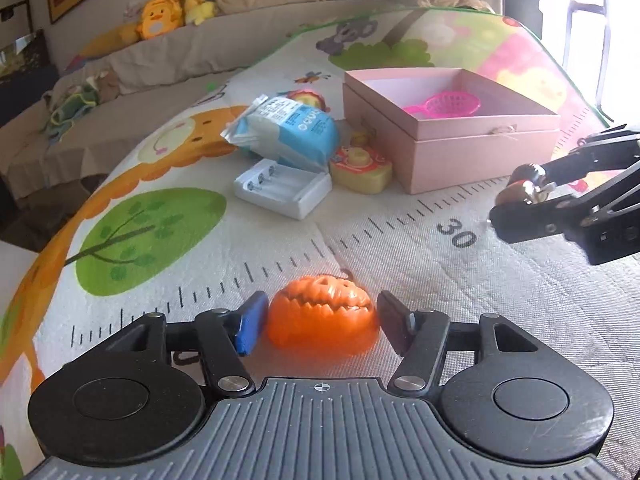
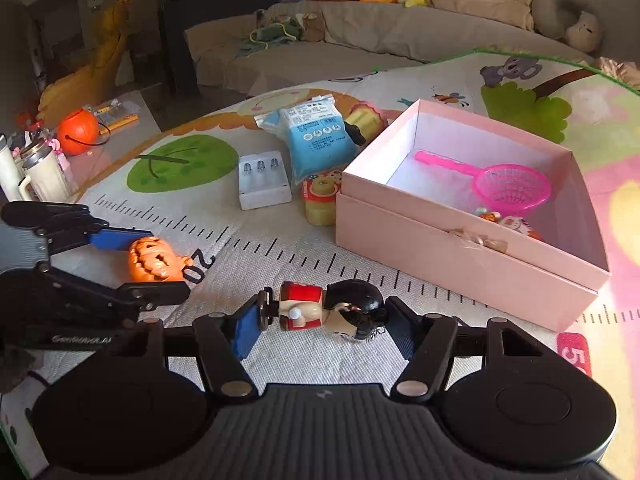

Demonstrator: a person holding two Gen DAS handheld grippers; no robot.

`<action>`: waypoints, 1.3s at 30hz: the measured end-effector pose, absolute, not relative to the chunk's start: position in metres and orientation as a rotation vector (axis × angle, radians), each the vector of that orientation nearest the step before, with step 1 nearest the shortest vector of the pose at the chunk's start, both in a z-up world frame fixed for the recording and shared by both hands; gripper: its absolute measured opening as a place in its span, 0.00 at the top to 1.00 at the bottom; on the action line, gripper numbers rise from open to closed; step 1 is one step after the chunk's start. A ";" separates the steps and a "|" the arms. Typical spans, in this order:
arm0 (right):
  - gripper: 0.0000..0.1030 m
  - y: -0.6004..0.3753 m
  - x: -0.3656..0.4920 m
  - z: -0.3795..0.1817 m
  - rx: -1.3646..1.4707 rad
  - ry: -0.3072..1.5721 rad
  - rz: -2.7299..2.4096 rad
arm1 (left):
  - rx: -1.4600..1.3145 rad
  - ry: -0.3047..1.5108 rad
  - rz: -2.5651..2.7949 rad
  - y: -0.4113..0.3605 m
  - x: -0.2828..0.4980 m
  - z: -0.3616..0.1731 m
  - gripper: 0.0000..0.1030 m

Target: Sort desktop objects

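The left hand-held gripper (image 1: 320,318) straddles a small translucent orange jack-o'-lantern pumpkin toy (image 1: 322,314) that sits on the cartoon-printed play mat (image 1: 400,248) covering the desk; its blue-padded finger looks just at the pumpkin's side and the black one a little apart, so it reads as released around the toy, not yet clenched. The right hand-held gripper (image 2: 320,320) is grasping a little wooden doll figure with a black head and red body (image 2: 328,308), held sideways end to end between the pads, above the mat and short of the open pink cardboard box (image 2: 460,248). That box already holds a pink plastic toy sieve (image 2: 508,186) and some small bits. The likely trouble, as I judge it: the pumpkin is rounded and slick-looking, so a squeeze low on its curve may pop it out forward. The doll, pinched at its narrow ends, may pivot or drop on the way to the box. A white battery charger (image 1: 284,190), a blue-and-white soft packet (image 1: 288,130) and a yellow toy camera (image 1: 360,170) crowd the box's near left corner and may get knocked.
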State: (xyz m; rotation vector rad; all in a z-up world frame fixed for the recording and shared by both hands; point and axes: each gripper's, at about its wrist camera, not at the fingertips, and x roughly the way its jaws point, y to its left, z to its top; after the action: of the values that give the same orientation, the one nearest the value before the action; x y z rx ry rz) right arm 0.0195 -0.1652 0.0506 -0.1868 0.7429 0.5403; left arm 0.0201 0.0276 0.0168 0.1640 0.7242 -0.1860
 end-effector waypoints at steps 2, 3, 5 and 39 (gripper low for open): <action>0.37 -0.180 0.006 0.072 -0.168 0.702 0.543 | 0.180 0.694 -0.215 0.019 0.017 0.029 0.36; 0.37 -0.188 0.000 0.086 -0.158 0.670 0.542 | 0.186 0.667 -0.228 0.015 0.016 0.039 0.36; 0.37 -0.203 -0.009 0.117 -0.142 0.586 0.523 | 0.200 0.588 -0.250 0.002 0.017 0.063 0.36; 0.24 -0.190 0.160 0.134 -0.054 0.633 0.327 | 0.083 0.643 -0.095 0.052 0.072 0.037 0.04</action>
State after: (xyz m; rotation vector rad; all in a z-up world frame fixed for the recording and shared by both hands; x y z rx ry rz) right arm 0.1600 -0.1899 0.1340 -0.0540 0.6333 0.3273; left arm 0.0722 0.0525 0.0366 0.0827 0.6428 -0.0948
